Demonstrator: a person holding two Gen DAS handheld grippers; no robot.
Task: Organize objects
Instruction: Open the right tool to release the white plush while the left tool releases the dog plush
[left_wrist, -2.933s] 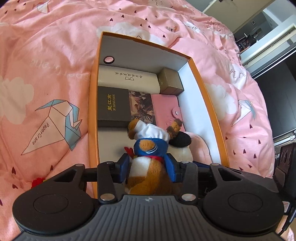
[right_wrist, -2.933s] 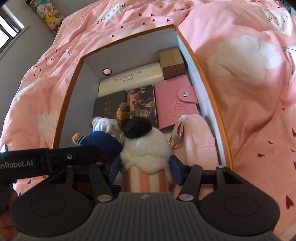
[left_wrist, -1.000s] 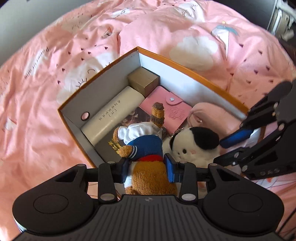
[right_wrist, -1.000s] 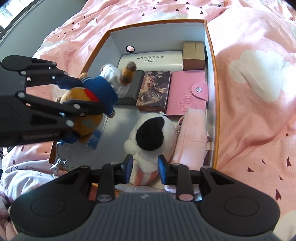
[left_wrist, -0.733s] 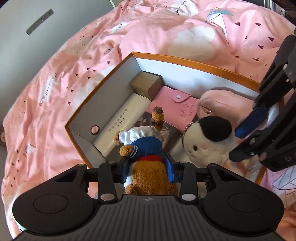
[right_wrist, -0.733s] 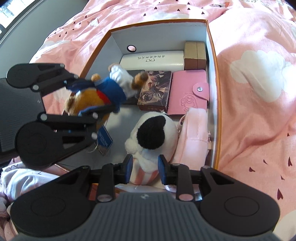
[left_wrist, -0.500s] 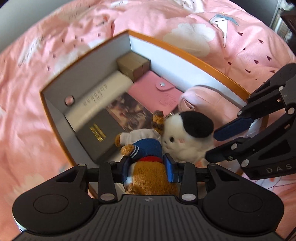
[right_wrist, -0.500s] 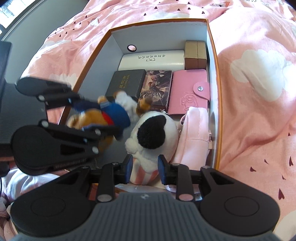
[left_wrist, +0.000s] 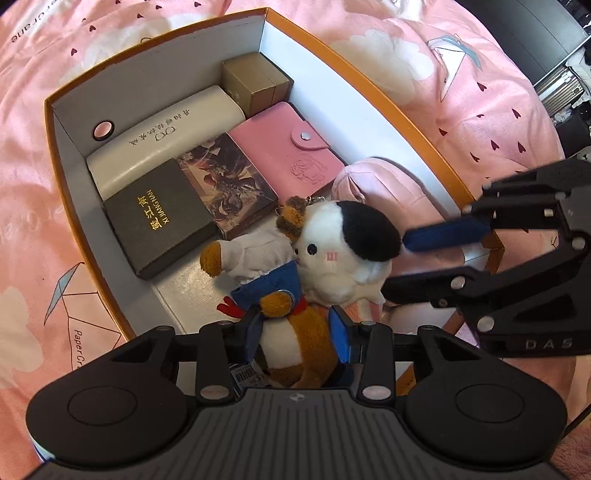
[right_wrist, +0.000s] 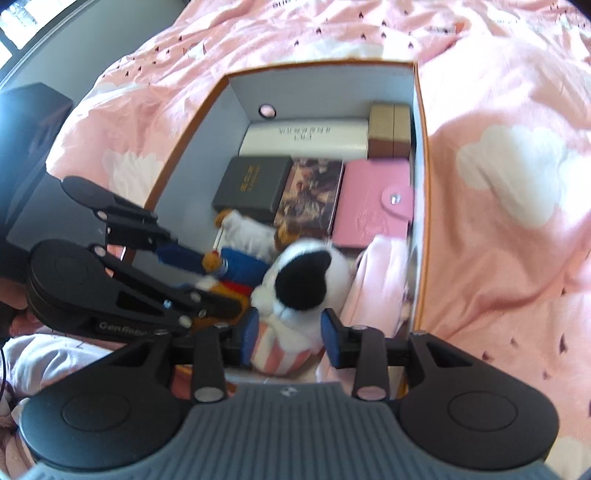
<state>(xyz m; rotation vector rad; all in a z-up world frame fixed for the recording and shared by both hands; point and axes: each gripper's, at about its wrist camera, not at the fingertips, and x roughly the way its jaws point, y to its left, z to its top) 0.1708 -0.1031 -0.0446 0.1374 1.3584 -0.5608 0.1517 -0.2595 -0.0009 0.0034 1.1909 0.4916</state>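
orange box (left_wrist: 373, 110), near end: brown plush (left_wrist: 291, 339) clamped in left gripper (left_wrist: 295, 328), white plush (right_wrist: 295, 288) between just-parted right gripper (right_wrist: 288, 334) jaws; toppling onto pink wallet (left_wrist: 291, 155) risked if jostled.

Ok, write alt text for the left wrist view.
The left gripper clamps a brown plush dog in a blue jacket inside an orange-rimmed cardboard box on a pink duvet. A white plush with a black patch leans beside it, the right gripper alongside, flat boxes behind.
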